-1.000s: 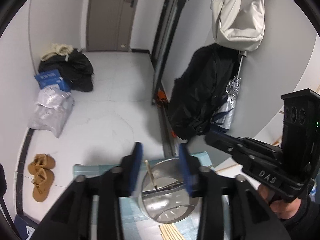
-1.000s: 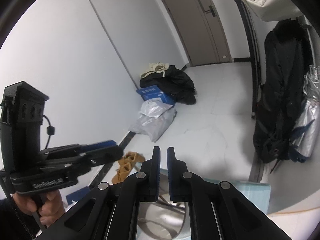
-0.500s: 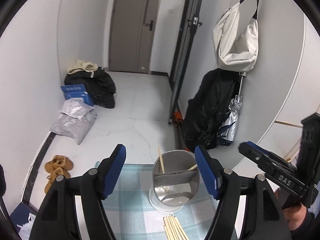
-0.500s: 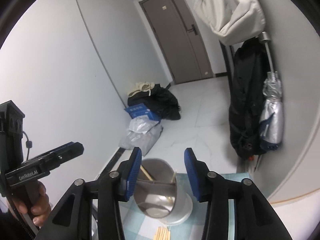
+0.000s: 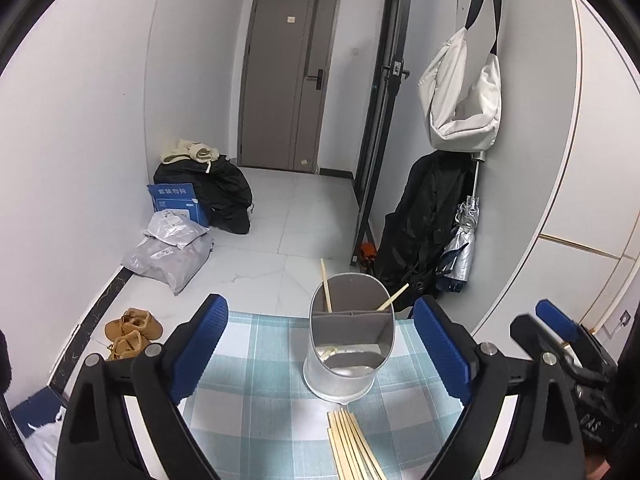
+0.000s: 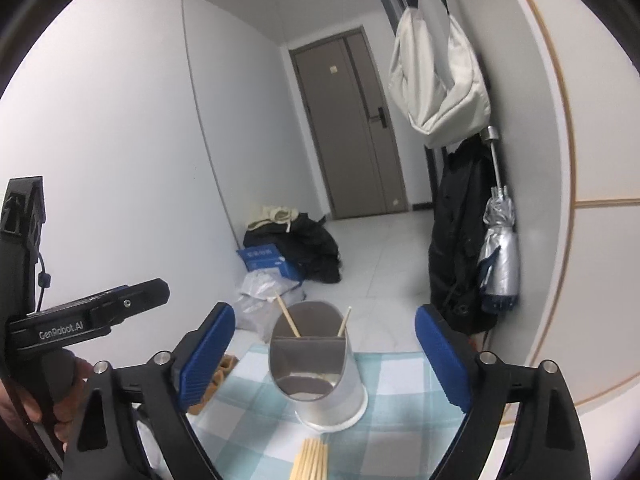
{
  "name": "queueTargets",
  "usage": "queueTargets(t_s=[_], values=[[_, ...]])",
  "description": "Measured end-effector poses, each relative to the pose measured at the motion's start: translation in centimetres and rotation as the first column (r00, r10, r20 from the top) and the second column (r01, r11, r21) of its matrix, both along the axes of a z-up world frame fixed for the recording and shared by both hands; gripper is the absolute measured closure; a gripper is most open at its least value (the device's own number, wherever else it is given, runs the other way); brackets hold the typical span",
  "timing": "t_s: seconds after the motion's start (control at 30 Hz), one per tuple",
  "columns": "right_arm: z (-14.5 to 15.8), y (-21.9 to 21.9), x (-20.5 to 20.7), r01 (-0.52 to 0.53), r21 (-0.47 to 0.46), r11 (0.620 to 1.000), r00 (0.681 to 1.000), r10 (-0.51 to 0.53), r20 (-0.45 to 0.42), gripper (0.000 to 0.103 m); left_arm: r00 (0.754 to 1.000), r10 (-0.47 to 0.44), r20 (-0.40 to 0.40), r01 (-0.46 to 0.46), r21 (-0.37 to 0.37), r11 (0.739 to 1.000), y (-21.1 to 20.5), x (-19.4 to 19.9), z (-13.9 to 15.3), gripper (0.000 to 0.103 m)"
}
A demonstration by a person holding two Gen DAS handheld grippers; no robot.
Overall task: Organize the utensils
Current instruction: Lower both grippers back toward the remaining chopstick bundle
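A metal utensil holder (image 5: 350,350) (image 6: 318,376) with a divider stands on the checked tablecloth (image 5: 260,392) (image 6: 392,396). Two wooden chopsticks (image 5: 326,286) (image 6: 288,318) lean in its far compartment. Several loose chopsticks (image 5: 354,446) (image 6: 310,460) lie in a bundle on the cloth in front of it. My left gripper (image 5: 320,352) is pulled back from the holder, its jaws opening wide with nothing held. My right gripper (image 6: 320,364) likewise stands back, jaws opening, empty. Each gripper shows at the edge of the other's view.
The table ends just behind the holder. Beyond lie a tiled floor, bags (image 5: 176,248) and a blue box (image 5: 176,200) by the left wall, brown shoes (image 5: 130,332), a black coat (image 5: 424,232), an umbrella (image 5: 462,240), a hung white bag (image 5: 464,96).
Both grippers have drawn back from above the holder and opened wide. The chopsticks now stand free in the holder, and the loose bundle has come into view.
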State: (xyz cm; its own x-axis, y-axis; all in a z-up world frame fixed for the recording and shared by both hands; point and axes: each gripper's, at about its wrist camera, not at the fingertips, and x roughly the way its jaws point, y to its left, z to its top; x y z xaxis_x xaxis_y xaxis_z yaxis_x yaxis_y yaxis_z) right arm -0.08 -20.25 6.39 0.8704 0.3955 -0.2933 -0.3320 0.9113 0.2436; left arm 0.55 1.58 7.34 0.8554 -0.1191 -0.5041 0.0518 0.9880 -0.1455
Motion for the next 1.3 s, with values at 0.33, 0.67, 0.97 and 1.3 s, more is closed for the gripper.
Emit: queueTargets(t_s=[0.33,0.67,0.97,1.3], values=[[-4.8,0.7,-2.3,-0.003,-0.049,0.999,0.997,-0.001,-0.077,0.010,0.998,0.062,-0.029,-0.063,-0.014,0.998,0.4,-1.2,-5.7,0.004],[-9.8,1.9,-0.9,-0.058,-0.148,0.987,0.971,0.021,-0.237,0.010,0.978,0.105,-0.179,-0.109,-0.015,0.994,2.2,0.8,-11.5,0.004],[-13.4,4.0,2.1,-0.172,-0.222,0.960,0.918,0.074,-0.389,0.012,0.935,0.165,-0.313,-0.196,-0.068,0.978,5.1,2.4,-13.4,0.004],[-18.8,7.4,6.8,-0.322,-0.346,0.881,0.826,0.082,-0.558,0.040,0.901,0.205,-0.383,-0.263,-0.105,0.959,7.4,3.0,-14.5,0.004]])
